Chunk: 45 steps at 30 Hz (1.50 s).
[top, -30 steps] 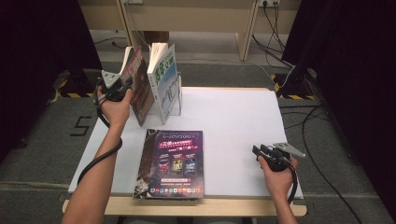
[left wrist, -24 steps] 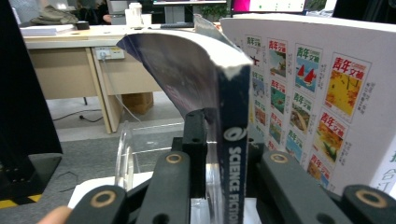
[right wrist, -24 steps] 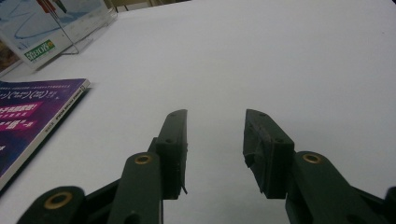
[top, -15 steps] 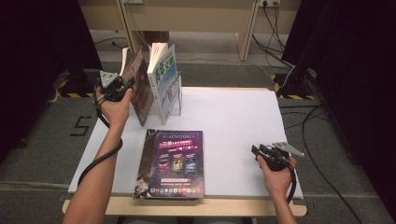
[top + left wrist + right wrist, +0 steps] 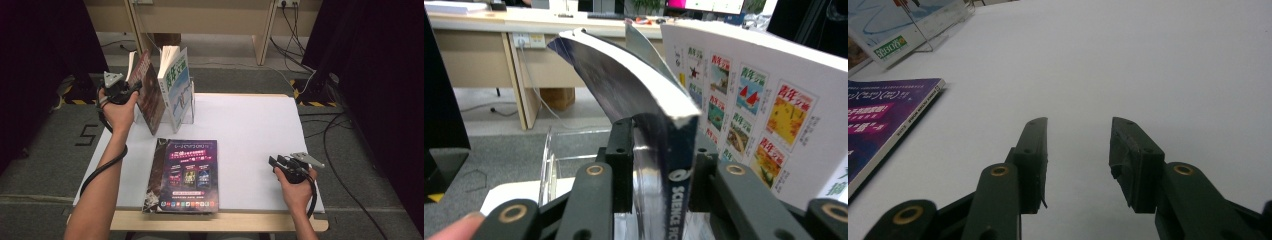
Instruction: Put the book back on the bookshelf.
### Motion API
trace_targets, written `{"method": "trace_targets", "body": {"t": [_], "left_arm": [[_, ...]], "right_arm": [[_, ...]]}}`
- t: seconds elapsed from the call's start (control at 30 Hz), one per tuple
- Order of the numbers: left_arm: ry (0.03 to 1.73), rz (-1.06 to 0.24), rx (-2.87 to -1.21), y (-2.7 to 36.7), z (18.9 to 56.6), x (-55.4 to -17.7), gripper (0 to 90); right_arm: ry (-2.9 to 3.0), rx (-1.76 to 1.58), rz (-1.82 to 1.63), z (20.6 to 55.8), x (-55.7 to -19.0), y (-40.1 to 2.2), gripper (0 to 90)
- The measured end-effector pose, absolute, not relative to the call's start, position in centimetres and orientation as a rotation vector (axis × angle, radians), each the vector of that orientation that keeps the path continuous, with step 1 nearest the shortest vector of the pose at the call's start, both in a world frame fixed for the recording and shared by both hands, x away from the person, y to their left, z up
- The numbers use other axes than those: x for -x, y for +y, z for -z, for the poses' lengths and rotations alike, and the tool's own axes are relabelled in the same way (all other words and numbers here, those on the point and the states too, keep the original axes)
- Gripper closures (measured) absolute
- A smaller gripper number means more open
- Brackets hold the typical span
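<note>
The table (image 5: pixel 250 135) has a white top with a pale wood edge at the near side; it stands on grey carpet, and dark curtains hang at both sides of the room; a wooden desk (image 5: pixel 200 15) stands at the back, with cables on the floor near it.

At the far left of the table a clear plastic book stand (image 5: pixel 187 102) holds magazines standing up; the dark science magazine (image 5: pixel 149 92) leans in it, and a white and green magazine (image 5: pixel 176 87) stands just beside it on the right; the white one is close enough to crowd that side.

The left gripper (image 5: pixel 659 165) is up at the stand; its jaws are on either side of the dark science magazine's spine, and they have just been opening; there is a gap between the pads and the spine, so they do not squeeze it; the top of the magazine bends over.

A purple magazine (image 5: pixel 185 172) lies flat near the front edge, well apart from the stand.

The right gripper (image 5: pixel 1078 160) rests low at the near right of the table; its jaws are apart with nothing between them; bare white table lies in front of it.
</note>
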<state>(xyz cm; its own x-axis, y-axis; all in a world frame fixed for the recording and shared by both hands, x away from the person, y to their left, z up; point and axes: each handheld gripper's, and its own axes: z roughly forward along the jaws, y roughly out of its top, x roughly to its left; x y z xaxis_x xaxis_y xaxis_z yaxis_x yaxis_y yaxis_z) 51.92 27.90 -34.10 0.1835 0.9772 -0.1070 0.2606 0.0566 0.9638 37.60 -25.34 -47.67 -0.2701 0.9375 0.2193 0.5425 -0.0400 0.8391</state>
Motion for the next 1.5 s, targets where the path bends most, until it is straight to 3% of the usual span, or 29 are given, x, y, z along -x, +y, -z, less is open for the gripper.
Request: {"method": "trace_targets", "body": {"t": [0.47,1.03,1.5], "left_arm": [[1.349,-0.846,-1.438,27.5,34.1,-52.6,83.2],[1.309,-0.823,-1.461,26.8,33.7,-53.3,83.9],[1.258,-0.907,-1.427,26.0,32.8,-54.2,84.0]], "right_arm": [[1.828,-1.576,-1.237,47.8,-37.6,-25.6,58.8],[1.838,-1.578,-1.236,48.0,-37.7,-25.6,58.7],[1.833,-1.580,-1.240,48.1,-37.7,-25.7,58.8]]}}
